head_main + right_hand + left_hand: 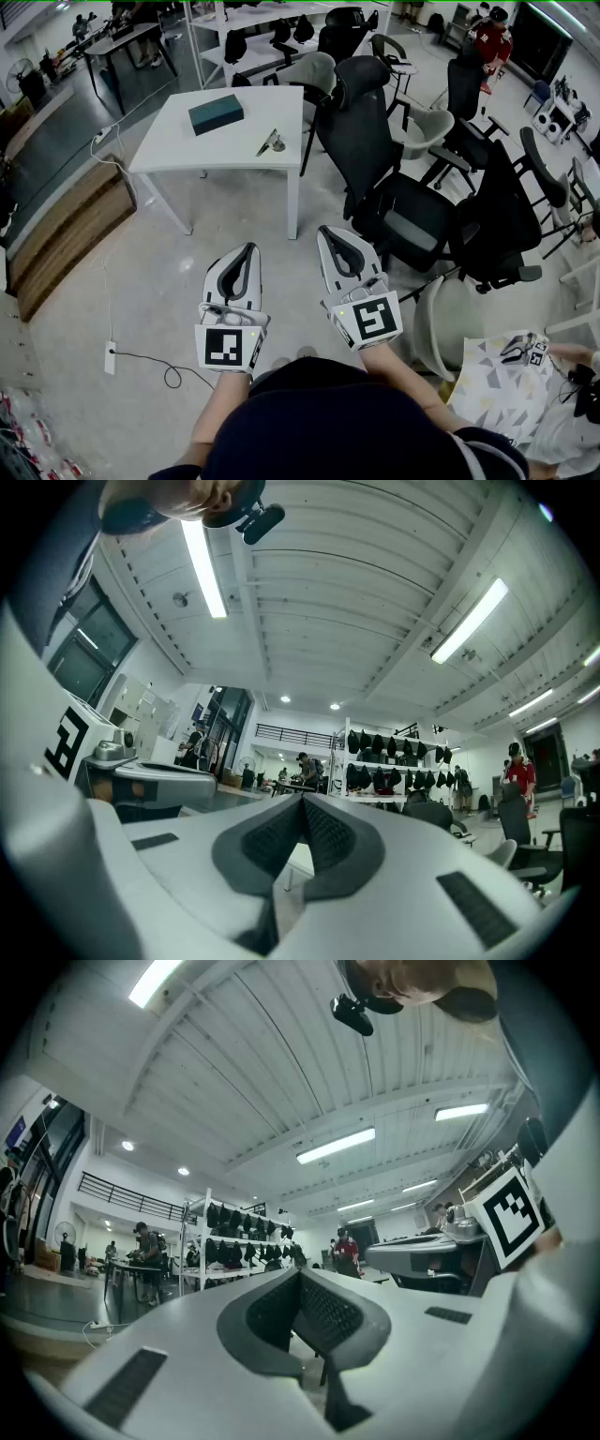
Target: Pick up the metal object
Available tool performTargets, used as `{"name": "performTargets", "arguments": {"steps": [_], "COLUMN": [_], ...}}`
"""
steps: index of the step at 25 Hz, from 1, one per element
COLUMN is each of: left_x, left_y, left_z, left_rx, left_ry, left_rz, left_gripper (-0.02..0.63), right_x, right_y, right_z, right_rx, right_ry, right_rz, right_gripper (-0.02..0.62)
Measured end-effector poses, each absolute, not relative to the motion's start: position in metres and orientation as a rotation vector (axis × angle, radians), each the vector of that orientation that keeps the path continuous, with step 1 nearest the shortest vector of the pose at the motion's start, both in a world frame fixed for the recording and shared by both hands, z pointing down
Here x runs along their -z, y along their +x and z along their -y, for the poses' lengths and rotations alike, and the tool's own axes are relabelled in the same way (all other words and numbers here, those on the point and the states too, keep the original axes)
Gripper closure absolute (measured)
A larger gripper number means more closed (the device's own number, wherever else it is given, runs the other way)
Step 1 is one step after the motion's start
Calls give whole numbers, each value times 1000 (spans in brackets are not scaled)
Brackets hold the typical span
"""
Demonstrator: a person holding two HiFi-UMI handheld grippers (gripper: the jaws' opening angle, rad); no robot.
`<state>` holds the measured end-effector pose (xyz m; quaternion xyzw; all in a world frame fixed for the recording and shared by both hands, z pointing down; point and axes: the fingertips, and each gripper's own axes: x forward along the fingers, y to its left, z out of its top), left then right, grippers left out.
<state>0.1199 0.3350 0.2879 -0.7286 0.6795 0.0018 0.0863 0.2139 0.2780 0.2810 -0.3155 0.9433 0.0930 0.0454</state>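
The metal object (pixel 272 142) lies on the white table (pixel 187 150), near its right front part. A dark teal box (pixel 216 114) lies farther back on the same table. My left gripper (pixel 249 249) and right gripper (pixel 327 232) are held side by side close to my body, well short of the table and over the floor. Both are shut with nothing between the jaws. In the left gripper view the left gripper (pixel 300 1275) tilts upward toward the ceiling and far shelves. My right gripper (pixel 302 802) tilts the same way, and the table's corner (pixel 298 860) shows just beyond its jaws.
Several black office chairs (pixel 375 159) crowd the floor right of the table. Wooden steps (pixel 66 220) run along the left. A power strip with a cable (pixel 111 357) lies on the floor at lower left. A patterned sheet with another device (pixel 523 351) is at lower right.
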Motion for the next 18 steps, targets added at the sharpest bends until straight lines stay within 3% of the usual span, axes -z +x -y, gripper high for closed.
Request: {"name": "performTargets", "arguments": {"steps": [14, 18], "left_x": [-307, -315], "left_y": [124, 105], "left_z": [-307, -285], "left_rx": [29, 30], "left_ry": [-2153, -2156], "left_rz": [-2094, -2109], "left_gripper": [583, 583], "right_x": [-316, -329], "right_y": [218, 198], "right_z": [-235, -213], "right_rx": [-78, -17], "right_ry": [-897, -877], "right_rz": [-2935, -2973], "right_gripper": [565, 495]}}
